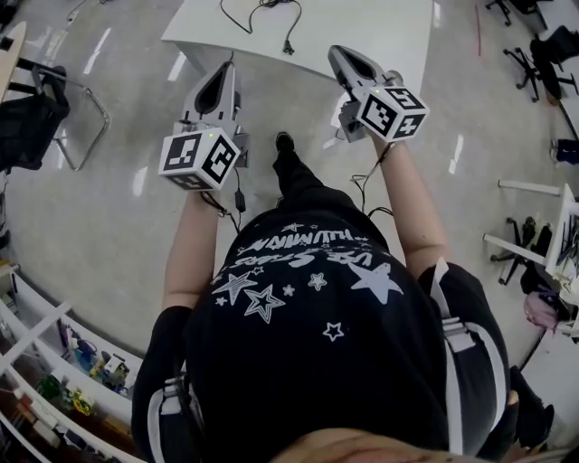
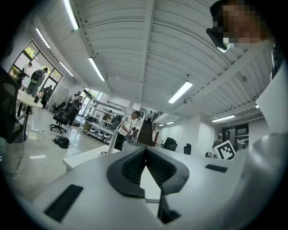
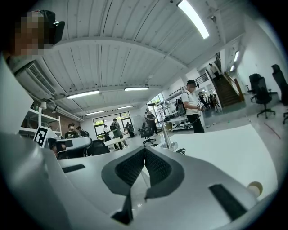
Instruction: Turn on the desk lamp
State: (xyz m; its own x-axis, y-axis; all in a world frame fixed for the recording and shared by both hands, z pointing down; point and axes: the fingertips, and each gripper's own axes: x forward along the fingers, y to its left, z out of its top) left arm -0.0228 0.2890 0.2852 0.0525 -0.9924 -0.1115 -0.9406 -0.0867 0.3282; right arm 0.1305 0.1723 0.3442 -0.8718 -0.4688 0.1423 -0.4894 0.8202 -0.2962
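Observation:
The desk lamp shows only as a thin silver stem on a round base: stem [image 2: 117, 136] in the left gripper view, stem [image 3: 168, 134] in the right gripper view. It stands on the white table [image 1: 380, 27], and a black cable with a plug [image 1: 288, 36] lies near it. My left gripper [image 1: 220, 83] and right gripper [image 1: 346, 60] are held side by side in front of the table's near edge, apart from the lamp. The left gripper [image 2: 145, 149] has its jaws shut with nothing between them, and so does the right gripper [image 3: 145, 149].
A roll of tape [image 3: 255, 188] lies on the table at the right. A black chair [image 1: 36, 113] stands on the floor to the left, shelves [image 1: 63, 362] run behind me, and a white rack [image 1: 543, 244] is at the right. People and office chairs stand far off.

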